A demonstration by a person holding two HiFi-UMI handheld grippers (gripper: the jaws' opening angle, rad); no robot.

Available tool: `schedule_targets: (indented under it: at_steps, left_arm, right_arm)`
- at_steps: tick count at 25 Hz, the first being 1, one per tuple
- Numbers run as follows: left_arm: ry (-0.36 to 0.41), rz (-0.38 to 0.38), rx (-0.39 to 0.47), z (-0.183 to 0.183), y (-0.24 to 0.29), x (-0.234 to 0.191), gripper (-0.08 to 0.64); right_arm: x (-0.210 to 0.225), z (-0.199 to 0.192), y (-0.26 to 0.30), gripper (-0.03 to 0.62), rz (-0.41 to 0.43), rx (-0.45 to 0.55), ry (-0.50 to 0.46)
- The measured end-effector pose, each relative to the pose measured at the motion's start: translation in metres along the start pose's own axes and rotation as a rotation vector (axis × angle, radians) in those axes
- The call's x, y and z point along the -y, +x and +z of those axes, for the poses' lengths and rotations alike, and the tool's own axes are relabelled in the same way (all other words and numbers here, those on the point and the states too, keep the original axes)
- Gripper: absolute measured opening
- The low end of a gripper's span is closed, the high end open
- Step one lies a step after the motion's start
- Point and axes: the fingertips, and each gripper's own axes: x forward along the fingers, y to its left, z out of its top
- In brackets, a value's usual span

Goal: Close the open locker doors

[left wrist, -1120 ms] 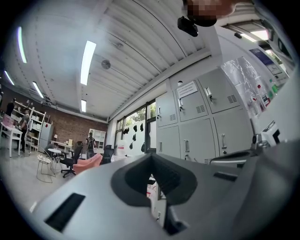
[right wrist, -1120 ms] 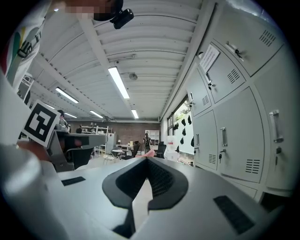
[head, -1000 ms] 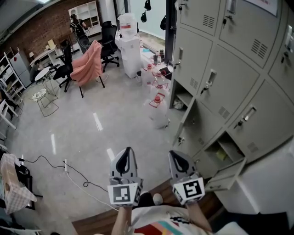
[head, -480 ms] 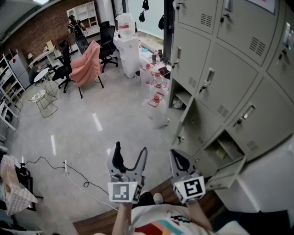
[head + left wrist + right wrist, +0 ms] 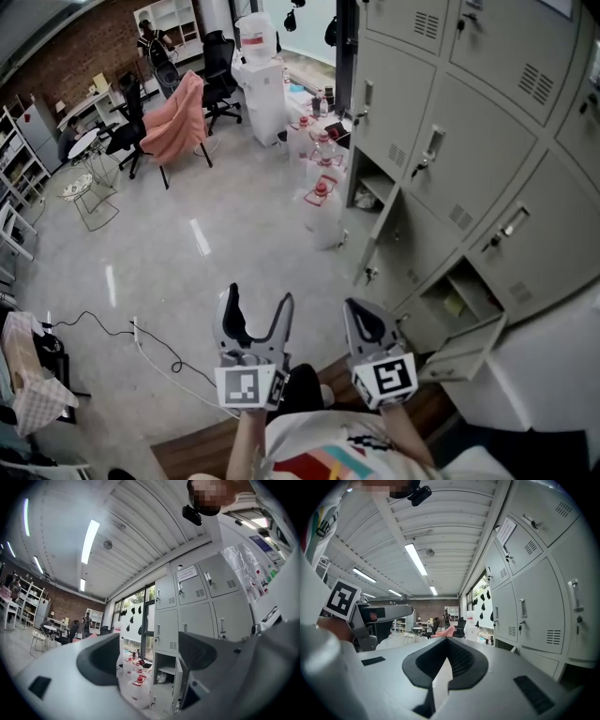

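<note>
While both grippers point level beside the grey lockers (image 5: 441,141), the left gripper (image 5: 260,298) has its jaws spread wide, having just been opening, with nothing pinched between them; the right gripper (image 5: 362,317) has its jaws pressed together on nothing. Two doors stand open in the lower rows: the nearer door (image 5: 466,352) is swung out just to the right of the right gripper, its compartment (image 5: 441,292) showing a small yellowish thing (image 5: 454,307) inside; the farther door (image 5: 380,236) stands ajar further along the bank, near red-capped water jugs (image 5: 321,192) on the floor (image 5: 187,234).
</note>
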Motion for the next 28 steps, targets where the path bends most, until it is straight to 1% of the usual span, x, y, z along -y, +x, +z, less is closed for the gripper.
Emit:
schedule_targets:
  at_steps: [3, 7, 11, 13, 15, 20, 23, 25, 28]
  left_arm:
    - [-0.001, 0.014, -0.014, -0.002, 0.009, -0.006, 0.368]
    - [-0.026, 0.011, 0.027, 0.001, 0.031, -0.013, 0.368]
    - [-0.042, 0.016, 0.041, 0.003, 0.057, -0.031, 0.367]
    - [-0.047, 0.021, 0.05, 0.001, 0.074, -0.048, 0.367]
    - [-0.035, 0.015, 0.057, -0.007, 0.095, -0.067, 0.368]
    - [-0.032, -0.017, 0.096, -0.016, 0.144, -0.114, 0.367]
    - [-0.024, -0.021, 0.123, -0.017, 0.166, -0.155, 0.367]
    - [-0.018, -0.011, 0.133, -0.019, 0.178, -0.182, 0.367]
    - [-0.025, 0.002, 0.112, -0.033, 0.187, -0.214, 0.367]
  right_arm:
    - [0.002, 0.0, 0.012, 0.005, 0.012, -0.001, 0.007]
    - [0.007, 0.005, 0.036, 0.005, 0.025, -0.002, -0.009]
    - [0.016, 0.008, 0.069, 0.005, 0.018, 0.007, -0.033]
    - [0.019, 0.017, 0.09, 0.005, 0.013, 0.033, -0.055]
    - [0.026, 0.025, 0.116, 0.005, 0.001, 0.074, -0.083]
    - [0.042, 0.027, 0.18, 0.005, -0.056, 0.123, -0.101]
    - [0.029, 0.035, 0.223, 0.005, -0.053, 0.162, -0.096]
    - [0.02, 0.029, 0.251, 0.005, -0.061, 0.153, -0.12]
    - [0.0, 0.014, 0.281, 0.005, -0.059, 0.135, -0.128]
